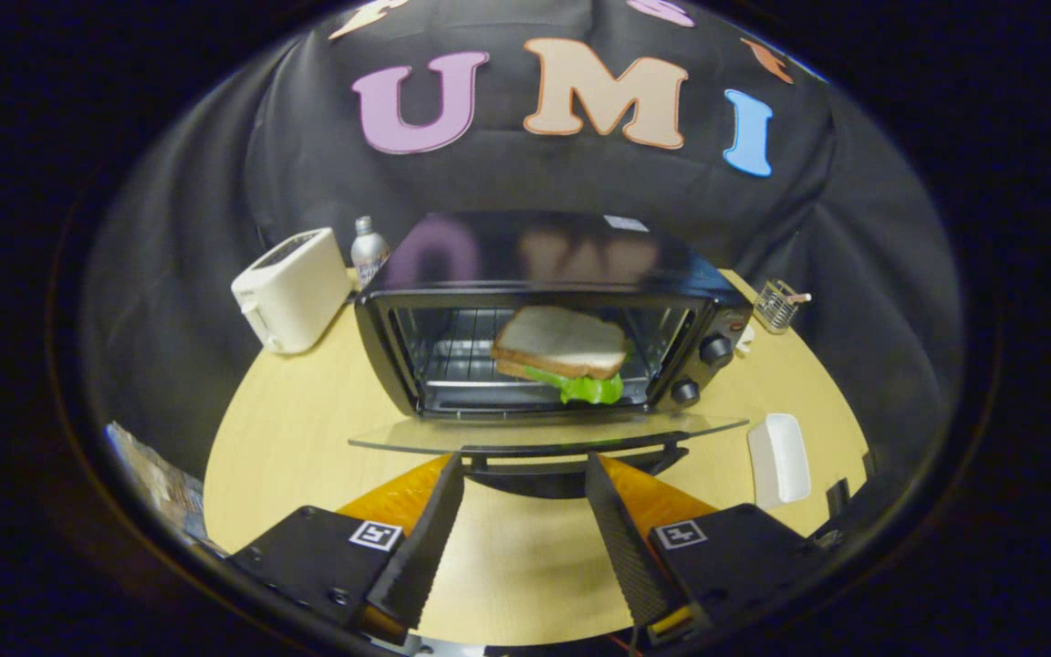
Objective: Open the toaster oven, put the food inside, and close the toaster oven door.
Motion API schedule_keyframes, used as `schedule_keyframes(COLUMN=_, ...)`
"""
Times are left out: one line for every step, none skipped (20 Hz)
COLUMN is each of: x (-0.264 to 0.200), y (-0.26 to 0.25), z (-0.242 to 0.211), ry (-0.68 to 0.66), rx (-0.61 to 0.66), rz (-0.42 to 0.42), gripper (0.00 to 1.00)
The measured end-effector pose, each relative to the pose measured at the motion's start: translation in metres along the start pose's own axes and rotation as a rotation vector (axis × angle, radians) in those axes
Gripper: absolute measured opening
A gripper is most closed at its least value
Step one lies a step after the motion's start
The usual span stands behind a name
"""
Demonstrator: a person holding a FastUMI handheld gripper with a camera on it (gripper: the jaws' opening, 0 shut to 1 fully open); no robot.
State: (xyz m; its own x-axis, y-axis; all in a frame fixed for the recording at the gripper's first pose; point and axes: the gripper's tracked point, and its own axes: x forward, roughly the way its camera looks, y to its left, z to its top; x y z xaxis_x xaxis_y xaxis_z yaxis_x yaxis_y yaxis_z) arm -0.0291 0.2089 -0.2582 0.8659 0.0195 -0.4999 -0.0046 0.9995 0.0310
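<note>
Just before the lowered toaster oven door (pixel 548 434), the claw (pixel 525 465) wide apart, empty-fingered.

The tongs (pixel 525 465) are a two-fingered tool whose fingers (pixel 430 538) are long, narrow wedges with finely ribbed inner faces, set apart with a gap between them. Each finger is mounted on a boxy black block topped with a small square black-and-white marker (pixel 376 535). Orange panels run along the outer side of each finger. Round screw heads dot the left block's edge.
</note>
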Motion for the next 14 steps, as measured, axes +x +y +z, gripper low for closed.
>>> schedule_keyframes(x=0.000, y=-0.001, z=0.006, ry=-0.005, rx=0.012, rz=-0.001, gripper=0.85)
schedule_keyframes(x=0.002, y=0.000, z=0.013, ry=-0.018, rx=0.021, rz=-0.002, gripper=0.85)
schedule_keyframes(x=0.005, y=0.000, z=0.019, ry=-0.031, rx=0.028, rz=-0.003, gripper=0.85)
schedule_keyframes(x=0.007, y=0.001, z=0.025, ry=-0.041, rx=0.035, rz=-0.003, gripper=0.85)
schedule_keyframes(x=0.009, y=0.000, z=0.031, ry=-0.050, rx=0.041, rz=-0.005, gripper=0.84)
schedule_keyframes(x=0.011, y=0.001, z=0.036, ry=-0.061, rx=0.047, rz=-0.005, gripper=0.84)
schedule_keyframes(x=0.013, y=0.000, z=0.042, ry=-0.073, rx=0.051, rz=-0.007, gripper=0.84)
schedule_keyframes(x=0.016, y=-0.001, z=0.047, ry=-0.084, rx=0.054, rz=-0.009, gripper=0.84)
schedule_keyframes(x=0.019, y=-0.004, z=0.052, ry=-0.094, rx=0.052, rz=-0.018, gripper=0.84)
schedule_keyframes(x=0.023, y=-0.007, z=0.057, ry=-0.102, rx=0.045, rz=-0.026, gripper=0.84)
schedule_keyframes(x=0.028, y=-0.011, z=0.062, ry=-0.107, rx=0.033, rz=-0.034, gripper=0.84)
schedule_keyframes(x=0.031, y=-0.008, z=0.066, ry=-0.113, rx=0.033, rz=-0.022, gripper=0.84)
schedule_keyframes(x=0.033, y=-0.007, z=0.071, ry=-0.120, rx=0.043, rz=-0.014, gripper=0.83)
schedule_keyframes(x=0.036, y=-0.007, z=0.076, ry=-0.128, rx=0.055, rz=-0.008, gripper=0.83)
